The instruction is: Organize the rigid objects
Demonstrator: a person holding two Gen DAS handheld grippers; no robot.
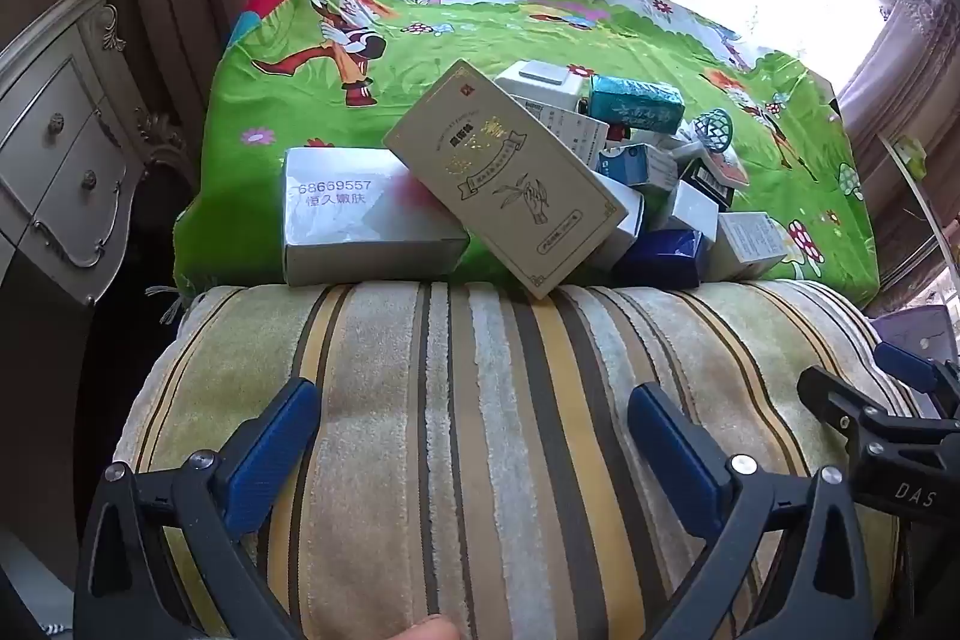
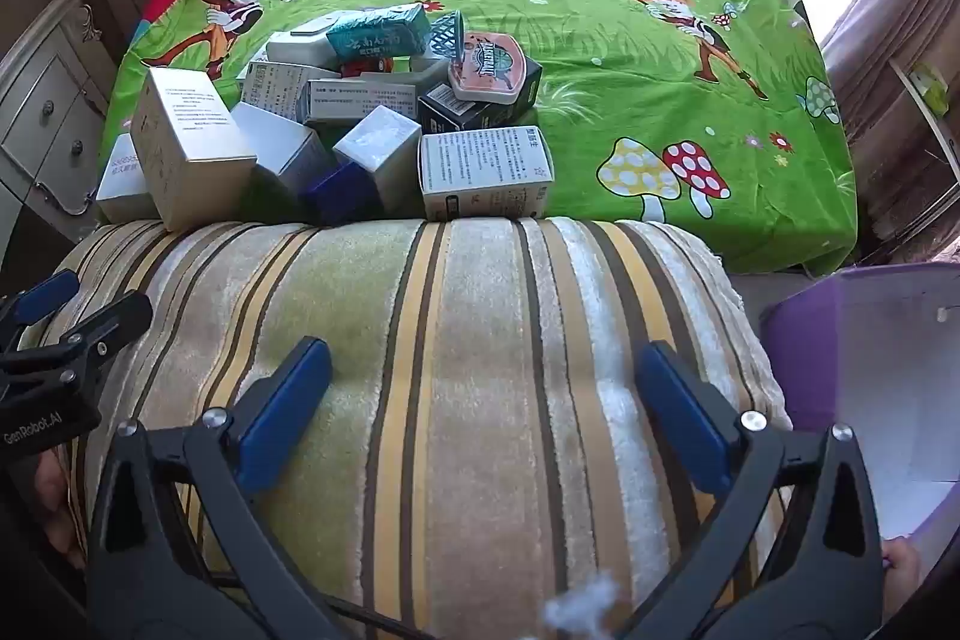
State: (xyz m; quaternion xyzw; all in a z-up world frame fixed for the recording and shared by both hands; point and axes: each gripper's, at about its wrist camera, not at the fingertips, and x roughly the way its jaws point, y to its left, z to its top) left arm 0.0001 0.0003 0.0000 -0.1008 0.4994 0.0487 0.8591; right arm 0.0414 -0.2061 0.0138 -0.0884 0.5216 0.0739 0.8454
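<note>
Left gripper [image 1: 474, 436] and right gripper [image 2: 483, 394] both gape wide, holding nothing, over the striped cushion [image 2: 420, 340]; the box pile [image 2: 336, 118] lies at eleven o'clock

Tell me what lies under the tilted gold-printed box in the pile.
The gold-printed box leans on the silver box and a white box; its lower corner reaches the striped cushion. Anything beneath its middle is hidden.

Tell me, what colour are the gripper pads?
Blue, on black arms; the pads show best in the right wrist view.
</note>
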